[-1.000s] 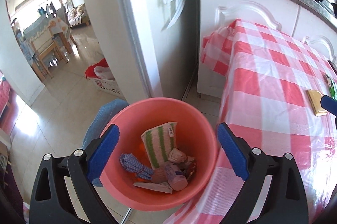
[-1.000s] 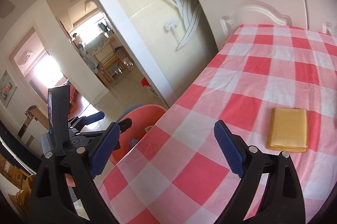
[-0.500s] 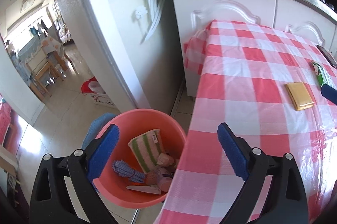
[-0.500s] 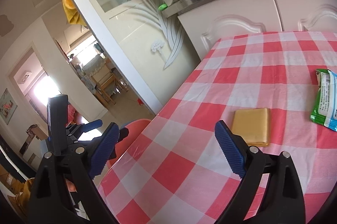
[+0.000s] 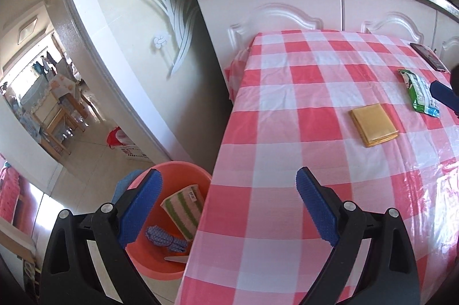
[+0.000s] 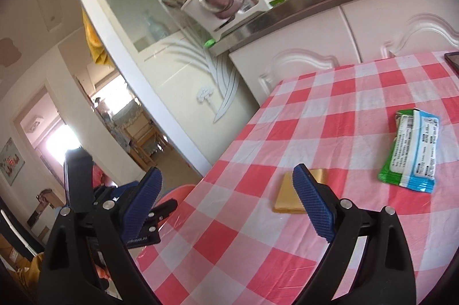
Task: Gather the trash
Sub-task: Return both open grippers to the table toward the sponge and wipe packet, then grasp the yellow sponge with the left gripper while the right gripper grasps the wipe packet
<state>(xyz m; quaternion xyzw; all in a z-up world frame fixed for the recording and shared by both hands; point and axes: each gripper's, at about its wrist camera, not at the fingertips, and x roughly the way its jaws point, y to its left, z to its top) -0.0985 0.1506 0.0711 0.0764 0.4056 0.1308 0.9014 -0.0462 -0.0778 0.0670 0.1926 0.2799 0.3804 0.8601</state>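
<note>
So the tabletop [image 5: 287, 132] with the red-checked cloth fills most of my view. Down beside its edge on the floor sits the orange bucket [image 5: 172, 170], already holding a striped sponge [image 5: 180, 210] and other scraps. My left gripper [image 5: 226, 207] hangs over that edge, fingers spread wide, holding nothing. My right gripper [image 6: 226, 204] is the same, spread and empty, with the yellow packet [image 6: 287, 196] just past its fingers. The green wrapper [image 6: 413, 150] lies further right.

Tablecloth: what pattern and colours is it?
Red, pink and white checks on the tablecloth, clearest in the left wrist view.
</note>
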